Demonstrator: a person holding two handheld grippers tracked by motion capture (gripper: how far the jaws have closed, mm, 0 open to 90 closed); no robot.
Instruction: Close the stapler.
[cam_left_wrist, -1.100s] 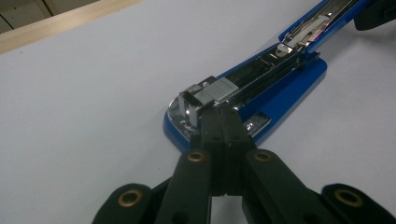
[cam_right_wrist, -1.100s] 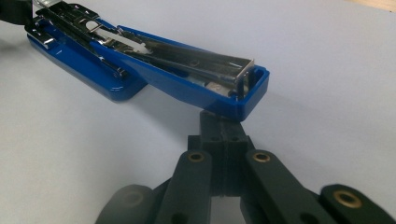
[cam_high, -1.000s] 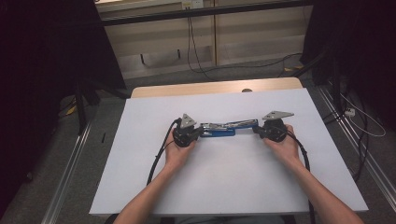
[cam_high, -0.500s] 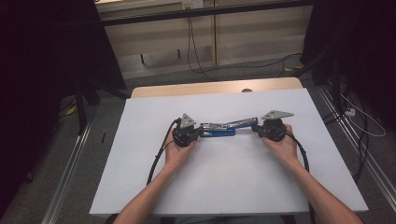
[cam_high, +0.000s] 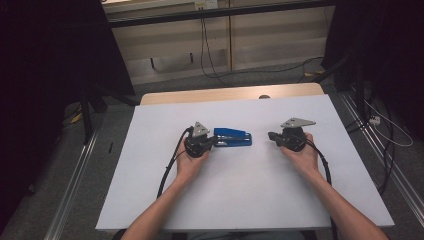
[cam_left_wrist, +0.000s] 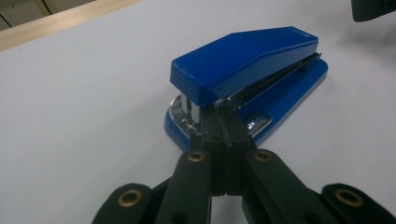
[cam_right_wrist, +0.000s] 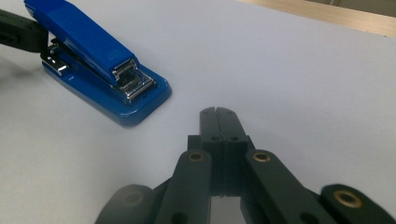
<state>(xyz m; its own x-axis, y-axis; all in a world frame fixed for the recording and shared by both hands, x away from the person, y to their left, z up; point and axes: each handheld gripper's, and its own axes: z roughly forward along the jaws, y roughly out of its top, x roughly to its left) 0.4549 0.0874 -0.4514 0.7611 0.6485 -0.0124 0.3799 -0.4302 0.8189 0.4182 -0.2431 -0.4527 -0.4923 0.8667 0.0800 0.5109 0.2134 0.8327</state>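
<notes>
A blue stapler (cam_high: 232, 137) lies closed on the white table top (cam_high: 250, 195), its long side running left to right. My left gripper (cam_high: 216, 141) is shut, and its tips (cam_left_wrist: 219, 112) poke into the gap between the stapler's (cam_left_wrist: 247, 60) head and base at the left end. Nothing sits between its jaws. My right gripper (cam_high: 270, 135) is also shut and empty, a short way right of the stapler and pointing at it. In the right gripper view its tips (cam_right_wrist: 217, 112) rest over bare table, with the stapler (cam_right_wrist: 88, 46) at the upper left.
A strip of wooden table edge (cam_high: 225, 95) shows at the far side. Black cables (cam_high: 167, 170) trail from both grippers toward the person. Metal rails (cam_high: 75, 200) and floor cables (cam_high: 390, 130) flank the table. Bare white surface lies in front of and beside the stapler.
My right gripper has drawn back to the right, away from the stapler's right end. The left gripper and the stapler have stayed put.
</notes>
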